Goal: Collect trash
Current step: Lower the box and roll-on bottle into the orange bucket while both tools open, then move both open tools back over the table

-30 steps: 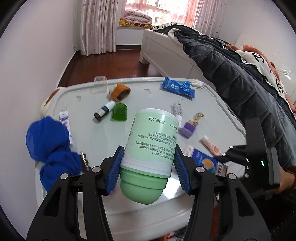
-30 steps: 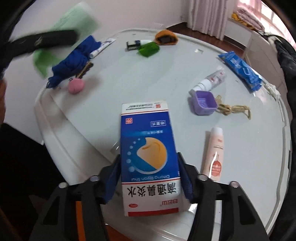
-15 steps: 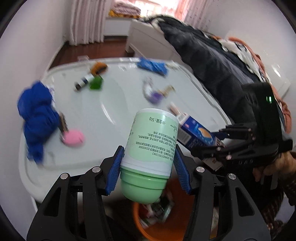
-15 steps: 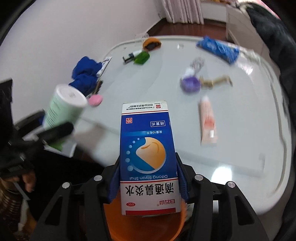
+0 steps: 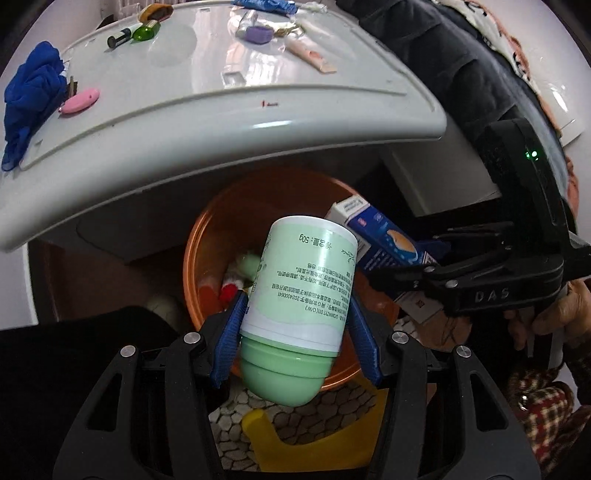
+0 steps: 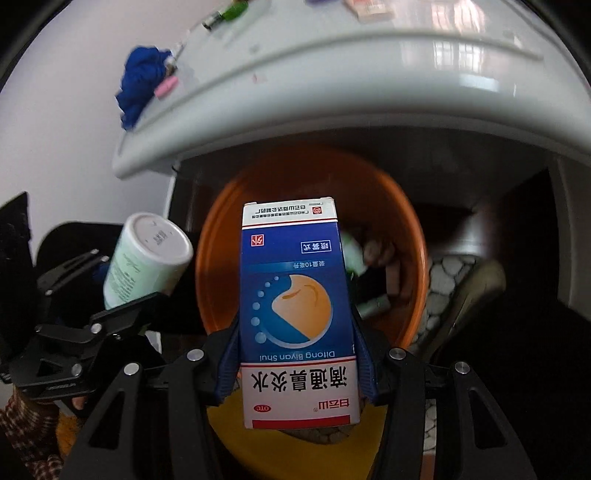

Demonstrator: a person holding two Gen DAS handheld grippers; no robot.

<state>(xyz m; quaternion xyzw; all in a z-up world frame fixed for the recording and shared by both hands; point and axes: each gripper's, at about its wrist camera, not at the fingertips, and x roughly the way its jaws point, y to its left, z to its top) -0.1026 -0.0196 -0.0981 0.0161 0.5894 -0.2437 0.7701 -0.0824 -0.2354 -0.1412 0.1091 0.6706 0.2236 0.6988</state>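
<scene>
My left gripper (image 5: 295, 336) is shut on a pale green bottle (image 5: 299, 291) with a white label, held over the orange bin (image 5: 207, 236) below the white table's front edge. My right gripper (image 6: 295, 354) is shut on a blue and white medicine box (image 6: 295, 306), also held over the orange bin (image 6: 406, 229). In the left wrist view the box (image 5: 384, 240) and the right gripper (image 5: 417, 273) show at the right. In the right wrist view the green bottle (image 6: 147, 254) shows at the left. Several bits of trash lie inside the bin.
The white table (image 5: 229, 110) carries a blue cloth (image 5: 29, 88), a pink object (image 5: 79, 106), a purple cap (image 5: 258, 34), a pink tube (image 5: 314, 59) and a green piece (image 5: 146, 32). A yellow object (image 5: 295, 443) lies on pebble flooring beneath. A dark-covered bed (image 5: 461, 74) stands right.
Both grippers have come back off the table and tipped down; the bottle and the box now hang over the orange bin instead of over the tabletop.
</scene>
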